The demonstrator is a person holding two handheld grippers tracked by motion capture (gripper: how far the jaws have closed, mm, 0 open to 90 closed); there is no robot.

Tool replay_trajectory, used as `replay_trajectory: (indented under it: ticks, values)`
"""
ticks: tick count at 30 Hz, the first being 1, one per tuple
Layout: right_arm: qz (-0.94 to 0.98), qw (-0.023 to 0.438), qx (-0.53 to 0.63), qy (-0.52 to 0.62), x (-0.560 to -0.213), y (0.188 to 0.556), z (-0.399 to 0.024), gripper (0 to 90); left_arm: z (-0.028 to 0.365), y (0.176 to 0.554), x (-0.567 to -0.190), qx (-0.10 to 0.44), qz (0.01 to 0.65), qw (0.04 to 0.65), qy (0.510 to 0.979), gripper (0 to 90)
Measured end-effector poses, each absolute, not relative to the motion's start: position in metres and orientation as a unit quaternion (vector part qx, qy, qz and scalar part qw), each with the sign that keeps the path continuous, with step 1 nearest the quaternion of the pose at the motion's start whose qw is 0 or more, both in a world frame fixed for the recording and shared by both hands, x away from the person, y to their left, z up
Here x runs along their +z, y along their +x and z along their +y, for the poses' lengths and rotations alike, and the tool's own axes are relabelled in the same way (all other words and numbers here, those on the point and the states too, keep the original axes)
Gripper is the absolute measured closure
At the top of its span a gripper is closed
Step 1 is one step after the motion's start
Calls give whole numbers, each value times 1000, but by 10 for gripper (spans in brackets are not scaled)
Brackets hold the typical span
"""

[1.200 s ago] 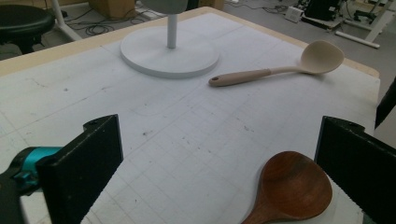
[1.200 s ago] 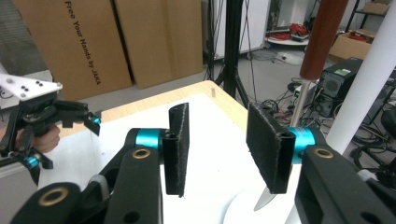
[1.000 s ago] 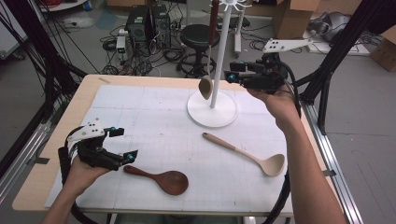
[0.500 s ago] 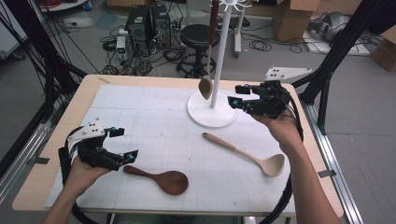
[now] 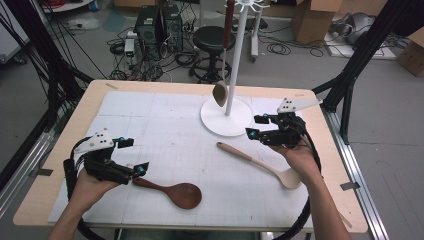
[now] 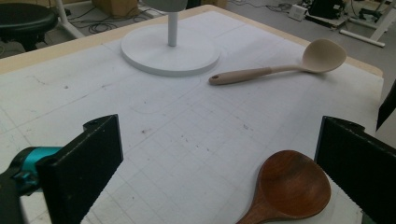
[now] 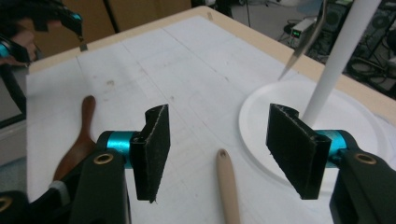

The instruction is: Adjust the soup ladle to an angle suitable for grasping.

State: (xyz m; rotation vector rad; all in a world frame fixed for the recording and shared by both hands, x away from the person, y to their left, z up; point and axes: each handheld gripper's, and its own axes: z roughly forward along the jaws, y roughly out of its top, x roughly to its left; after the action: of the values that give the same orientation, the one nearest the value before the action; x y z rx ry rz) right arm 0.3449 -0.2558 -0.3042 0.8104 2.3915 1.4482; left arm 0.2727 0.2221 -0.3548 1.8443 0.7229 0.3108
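A pale wooden spoon lies on the white mat, its handle end toward the white stand's base. My right gripper hovers just above that handle end. Its jaws have just been opening and stand open, with the handle below the gap and untouched. A dark brown spoon lies near the front. My left gripper rests open at its handle, the bowl showing by one jaw. Another spoon hangs from the stand.
The stand's pole rises close behind my right gripper. The mat covers most of a wooden table. A stool, computer boxes and cables are on the floor beyond the far edge.
My right gripper has come down from beside the stand's pole to just over the pale spoon's handle end, and its jaws have widened. The left gripper and both lying spoons have stayed put.
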Motion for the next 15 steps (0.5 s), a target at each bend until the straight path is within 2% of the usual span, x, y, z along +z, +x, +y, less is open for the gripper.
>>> replay_trajectory:
  ticks: [15]
  values:
    - [837,106,449,295,-349,349,-257,323,222,272,-356,129,302,537,777,17]
